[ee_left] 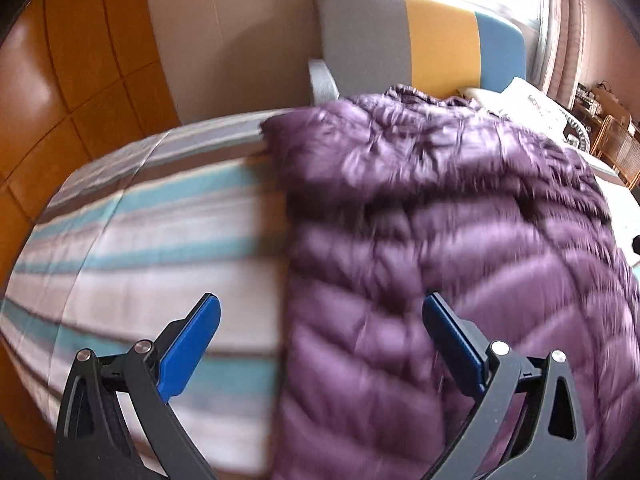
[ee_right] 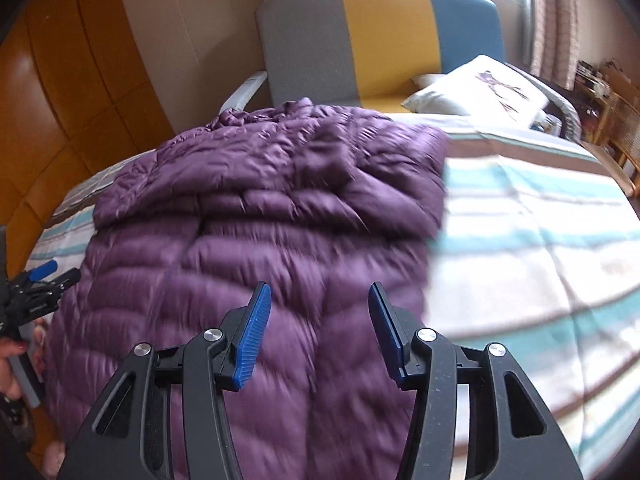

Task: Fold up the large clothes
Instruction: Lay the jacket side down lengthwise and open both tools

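Note:
A purple quilted puffer jacket (ee_left: 452, 216) lies spread lengthwise on a striped bed; it also shows in the right wrist view (ee_right: 256, 216). My left gripper (ee_left: 320, 308) is open and empty, hovering over the jacket's left edge near its hem, one blue pad over the bedcover and one over the jacket. My right gripper (ee_right: 318, 296) is open and empty above the jacket's right side near the hem. The left gripper also shows at the left edge of the right wrist view (ee_right: 40, 280). Both views are motion-blurred.
The striped bedcover (ee_left: 160, 240) in white, teal and brown lies under the jacket. A grey, yellow and blue headboard (ee_right: 384, 40) stands at the far end with a white pillow (ee_right: 480, 88). Orange wooden floor (ee_left: 60, 80) lies to the left. A wicker chair (ee_left: 616, 152) stands at right.

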